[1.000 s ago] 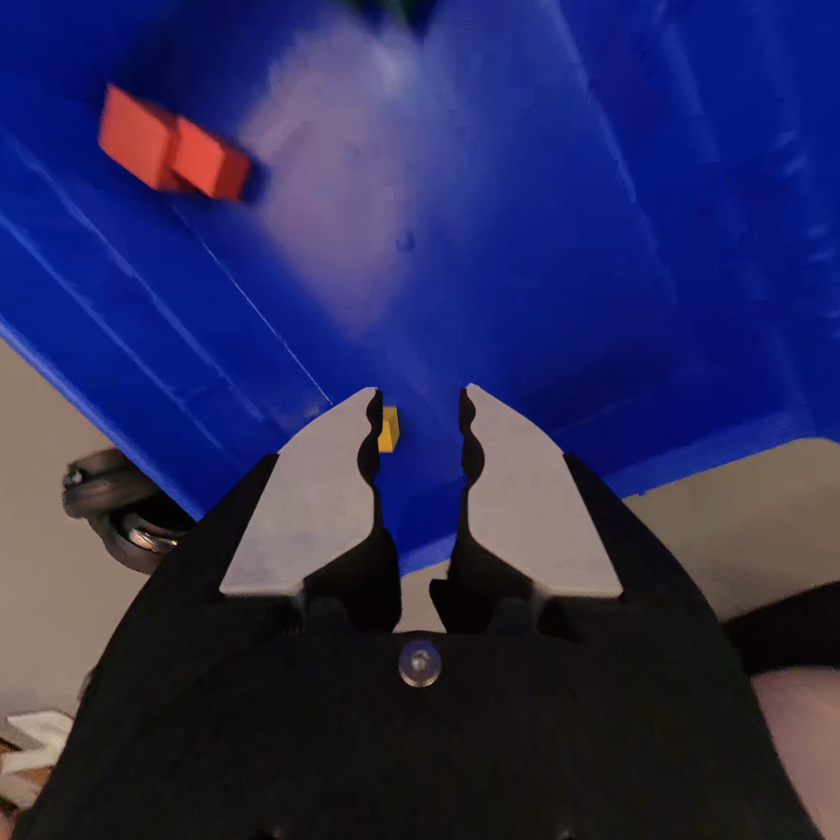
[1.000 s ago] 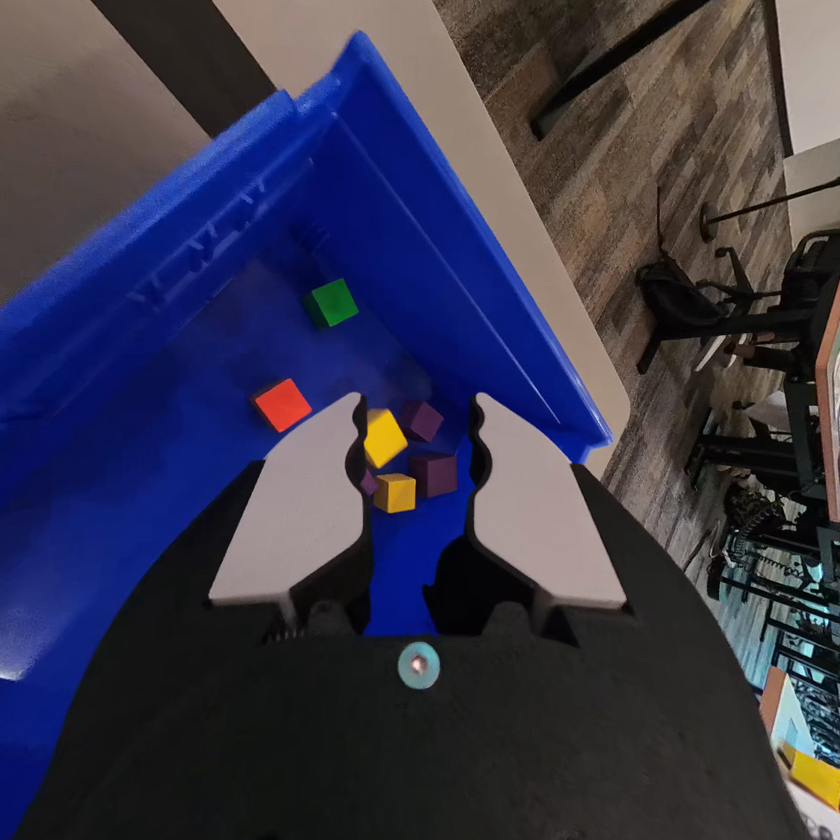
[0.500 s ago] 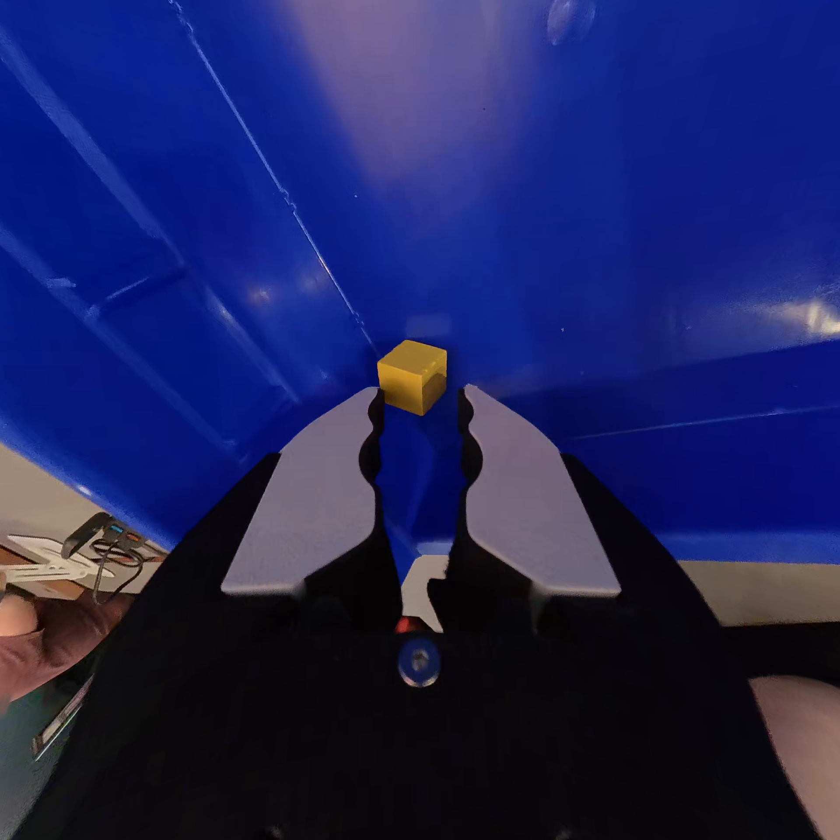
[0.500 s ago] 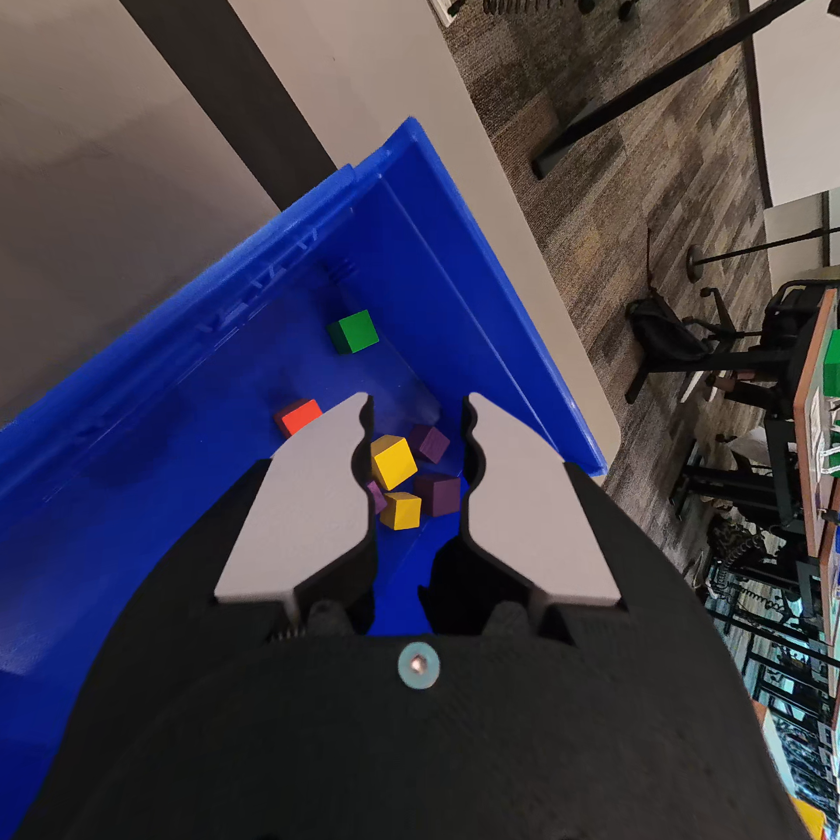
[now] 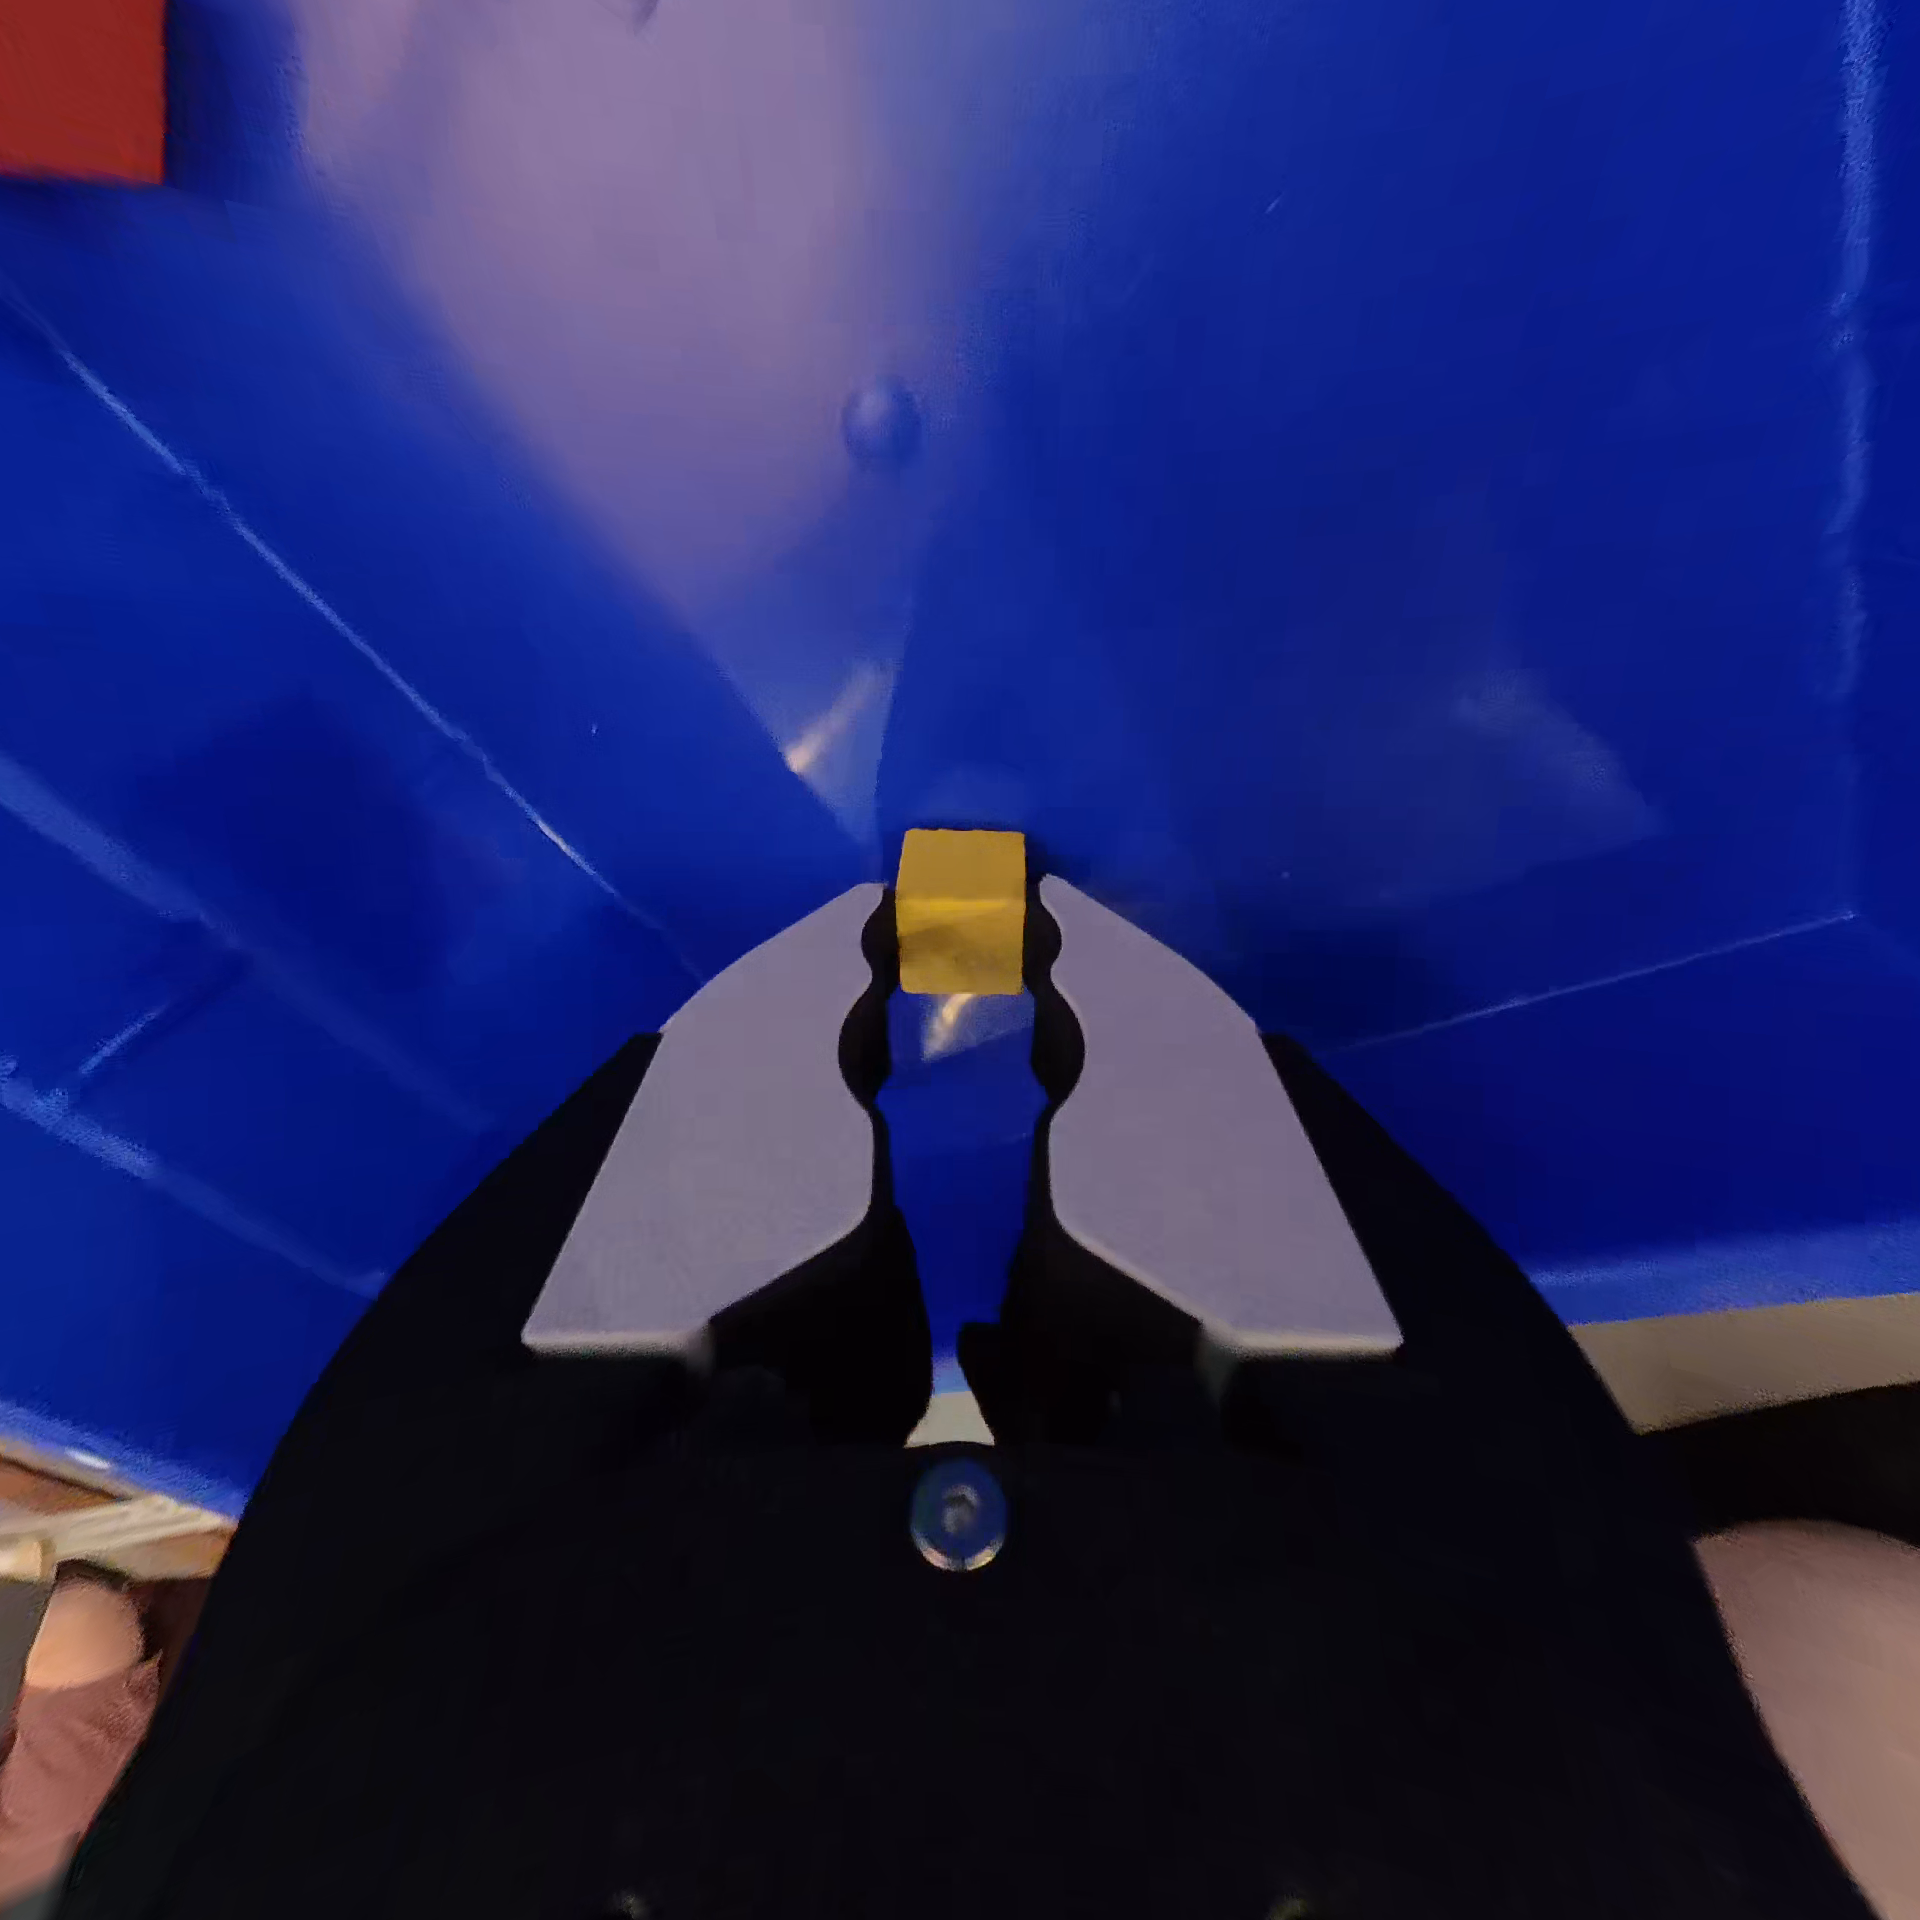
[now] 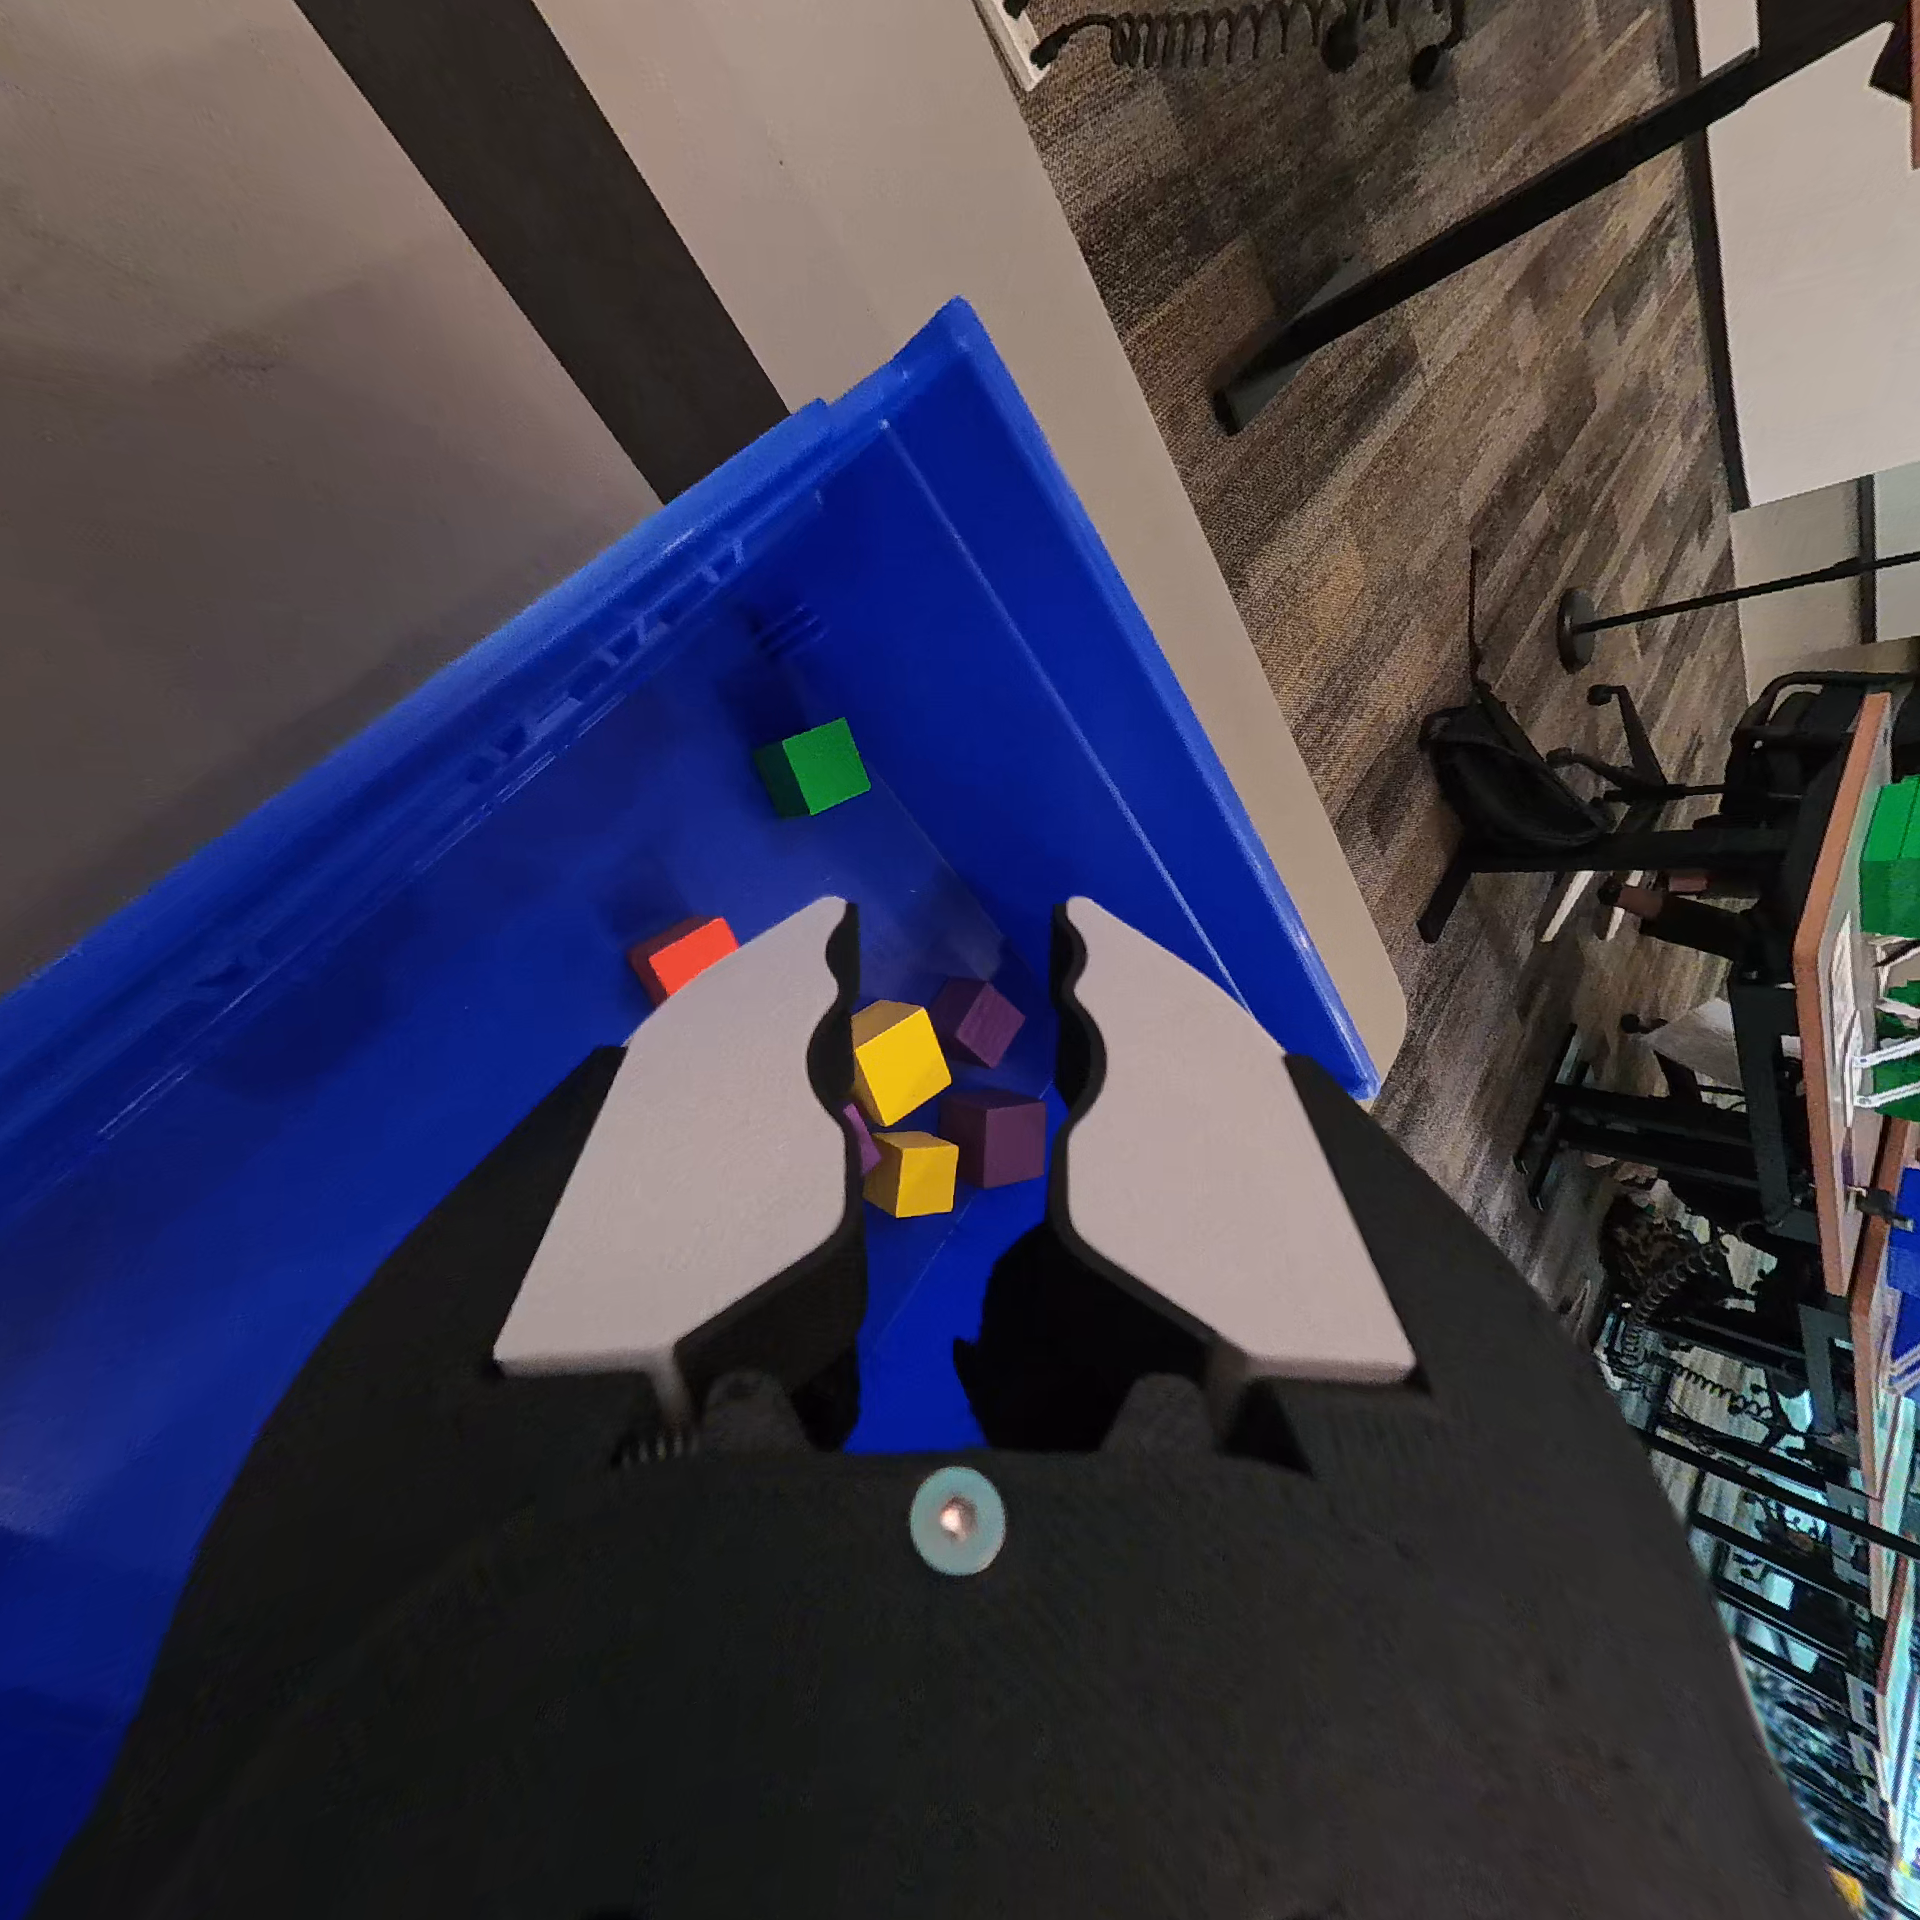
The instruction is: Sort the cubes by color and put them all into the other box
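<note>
In the left wrist view my left gripper (image 5: 961,920) is inside a blue box (image 5: 1351,520), and its two pads press on the sides of a small yellow cube (image 5: 961,914) at the box's corner. A red cube (image 5: 78,88) shows at the top left. In the right wrist view my right gripper (image 6: 956,935) hangs open and empty above another blue box (image 6: 1039,675). Below it lie two yellow cubes (image 6: 899,1060) (image 6: 914,1174), purple cubes (image 6: 995,1138), a red cube (image 6: 686,954) and a green cube (image 6: 816,767).
The box in the right wrist view stands on a beige table (image 6: 260,312) near its right edge, with a dark gap (image 6: 540,239) between table tops. Beyond the edge are carpet floor and chairs (image 6: 1507,779). A person's hand shows at the lower right of the left wrist view (image 5: 1818,1662).
My left gripper moved forward onto the yellow cube and its pads closed on it. My right gripper narrowed a little and drew back slightly above the cubes.
</note>
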Available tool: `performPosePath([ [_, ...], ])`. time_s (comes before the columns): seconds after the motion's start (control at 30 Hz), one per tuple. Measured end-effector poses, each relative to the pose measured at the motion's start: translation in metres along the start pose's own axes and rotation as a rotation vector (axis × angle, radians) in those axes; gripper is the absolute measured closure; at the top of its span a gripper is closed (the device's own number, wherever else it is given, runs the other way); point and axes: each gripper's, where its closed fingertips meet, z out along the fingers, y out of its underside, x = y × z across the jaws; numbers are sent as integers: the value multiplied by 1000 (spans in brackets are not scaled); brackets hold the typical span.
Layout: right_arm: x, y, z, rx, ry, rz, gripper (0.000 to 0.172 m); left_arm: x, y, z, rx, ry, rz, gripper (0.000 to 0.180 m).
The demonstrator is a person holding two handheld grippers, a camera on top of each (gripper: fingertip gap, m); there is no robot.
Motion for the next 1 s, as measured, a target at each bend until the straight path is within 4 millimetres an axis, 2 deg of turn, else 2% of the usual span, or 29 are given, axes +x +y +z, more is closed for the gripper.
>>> performPosePath([
  [0.1,2,-3,-3,17,11,3,137,6,-8,-4,44,28,25,157],
  [0.2,8,-11,-13,62,40,0,138,2,-17,-24,151,13,-2,157],
  [0.3,18,-29,-35,152,94,-11,138,9,-31,-64,357,37,11,157],
  [0.43,16,-80,-92,419,171,-87,137,37,-49,-140,677,98,75,158],
  [0.53,-5,-124,-144,639,227,-187,139,78,-59,-200,900,172,203,158],
  [0.6,-29,-149,-176,773,229,-260,139,115,-67,-234,1020,233,305,158],
  [0.7,-75,-183,-211,955,179,-316,139,174,-85,-266,1134,371,442,158],
  [0.77,-107,-198,-219,1008,180,-386,137,215,-96,-276,1169,474,534,158],
  [0.87,-146,-211,-220,1065,191,-487,134,279,-104,-287,1197,702,673,158],
  [0.93,-168,-216,-219,1099,152,-524,131,309,-109,-289,1205,809,716,158],
  [1.0,-183,-219,-222,1136,150,-554,131,330,-109,-293,1223,904,757,158],
])
